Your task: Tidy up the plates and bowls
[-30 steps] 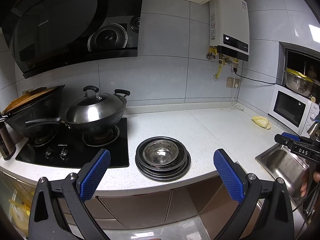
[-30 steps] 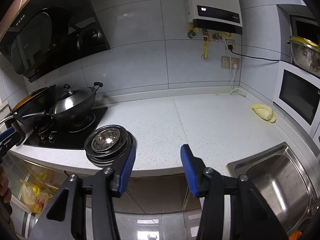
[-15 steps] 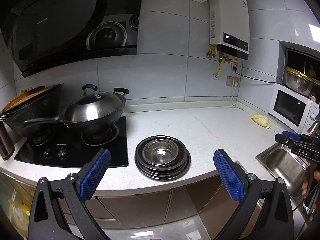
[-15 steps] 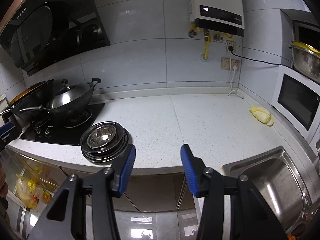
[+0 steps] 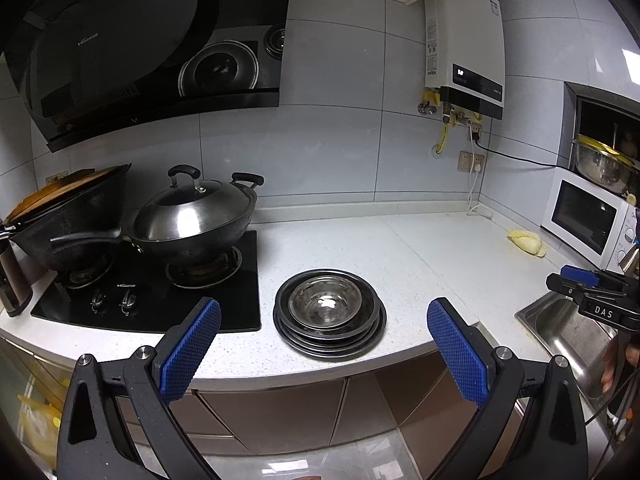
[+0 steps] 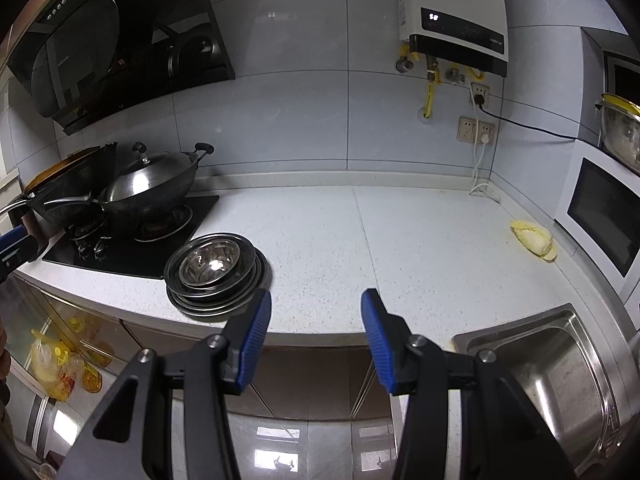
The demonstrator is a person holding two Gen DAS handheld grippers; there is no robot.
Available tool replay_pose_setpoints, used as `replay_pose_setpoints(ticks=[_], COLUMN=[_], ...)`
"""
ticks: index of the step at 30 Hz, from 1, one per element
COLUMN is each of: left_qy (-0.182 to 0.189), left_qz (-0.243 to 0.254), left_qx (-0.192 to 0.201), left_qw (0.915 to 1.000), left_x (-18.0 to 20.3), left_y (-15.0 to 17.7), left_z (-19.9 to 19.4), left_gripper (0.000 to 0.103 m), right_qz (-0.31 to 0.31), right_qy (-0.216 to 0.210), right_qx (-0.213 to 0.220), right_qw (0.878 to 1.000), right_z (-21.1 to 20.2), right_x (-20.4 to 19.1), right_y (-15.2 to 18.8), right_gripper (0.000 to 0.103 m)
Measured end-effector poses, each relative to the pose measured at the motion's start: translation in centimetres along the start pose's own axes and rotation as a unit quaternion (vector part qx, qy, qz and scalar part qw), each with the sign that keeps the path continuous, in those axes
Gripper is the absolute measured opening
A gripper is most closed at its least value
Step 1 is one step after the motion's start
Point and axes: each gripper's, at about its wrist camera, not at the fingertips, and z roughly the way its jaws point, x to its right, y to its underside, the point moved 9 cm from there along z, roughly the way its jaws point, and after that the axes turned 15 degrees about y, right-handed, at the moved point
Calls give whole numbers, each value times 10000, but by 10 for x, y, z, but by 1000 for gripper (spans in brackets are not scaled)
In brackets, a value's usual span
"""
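**Both grippers off the counter's near edge**

We see a white speckled counter (image 5: 420,248) with a black stove (image 5: 152,300) at the left, a sink (image 6: 552,360) at the right and a grey tiled wall behind. The stack of plates and bowls (image 5: 330,314) sits near the front edge, just right of the stove. Our left gripper (image 5: 324,344) hangs wide open before it, empty. Our right gripper (image 6: 316,332), narrower but open and empty, has the stack at its left.

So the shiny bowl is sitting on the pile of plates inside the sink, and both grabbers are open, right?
Not quite. The bowl sits on the plates, but the pile is on the counter beside the stove, not in the sink. Both wrist views show this. The left gripper and right gripper are open.
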Motion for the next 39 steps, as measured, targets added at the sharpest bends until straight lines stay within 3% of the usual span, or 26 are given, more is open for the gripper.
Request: replay_pose_setpoints(ticks=[10, 13, 14, 24, 39], left_qy=[-3, -5, -8, 0, 227], left_qz=[5, -6, -9, -41, -3], left_qx=[-37, -54, -57, -86, -132], left_qw=[10000, 10000, 10000, 10000, 9997], left_x=[1, 0, 0, -8, -4], left_y=[0, -1, -1, -3, -4], left_z=[6, 10, 11, 17, 21], left_gripper=[101, 101, 101, 101, 101], right_qz=[42, 38, 39, 261, 242], right_qy=[-43, -33, -8, -182, -60], right_qx=[107, 152, 158, 92, 236], right_qw=[9999, 9999, 9999, 9995, 9994], right_z=[5, 5, 6, 11, -4], right_x=[1, -1, -1, -2, -6], right_y=[-2, -3, -4, -6, -9], right_gripper=[46, 66, 67, 69, 71])
